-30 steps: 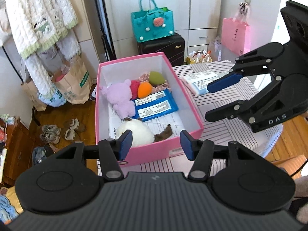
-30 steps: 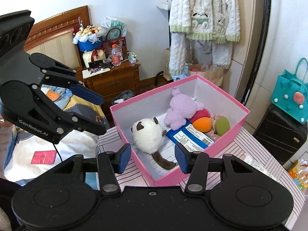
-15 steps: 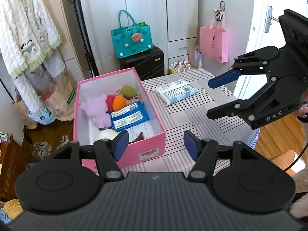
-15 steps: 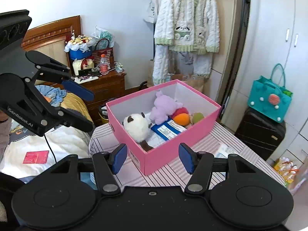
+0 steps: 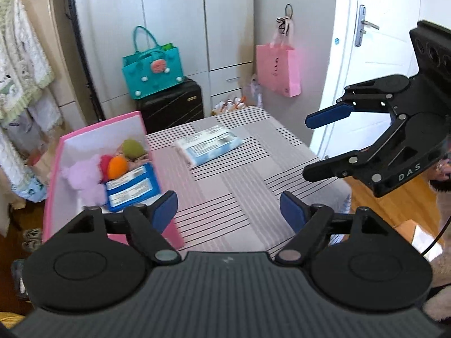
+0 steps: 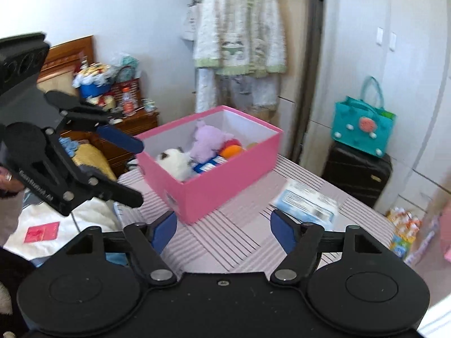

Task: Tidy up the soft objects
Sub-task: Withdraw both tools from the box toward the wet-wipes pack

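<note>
A pink box [image 5: 55,169] [image 6: 225,174] stands on the left of the striped table [image 5: 239,186]. It holds a purple plush [image 6: 207,143], a white plush [image 6: 176,162], an orange ball [image 5: 117,166], a green ball [image 5: 132,148], a red toy and a blue tissue pack [image 5: 132,187]. A second blue-and-white tissue pack [image 5: 207,146] [image 6: 305,202] lies on the table right of the box. My left gripper [image 5: 229,211] [image 6: 138,169] is open and empty above the table's near edge. My right gripper [image 6: 222,228] [image 5: 305,146] is open and empty, also off the table's near side.
A black suitcase [image 5: 172,107] with a teal bag [image 5: 152,69] on it stands behind the table. A pink bag [image 5: 277,69] hangs on the cabinet. A white door [image 5: 375,62] is at right. A bed and a cluttered nightstand [image 6: 124,121] are at left.
Both grippers have pulled back from the pink box and swung right, toward the tissue pack on the table. Both stayed open and empty.
</note>
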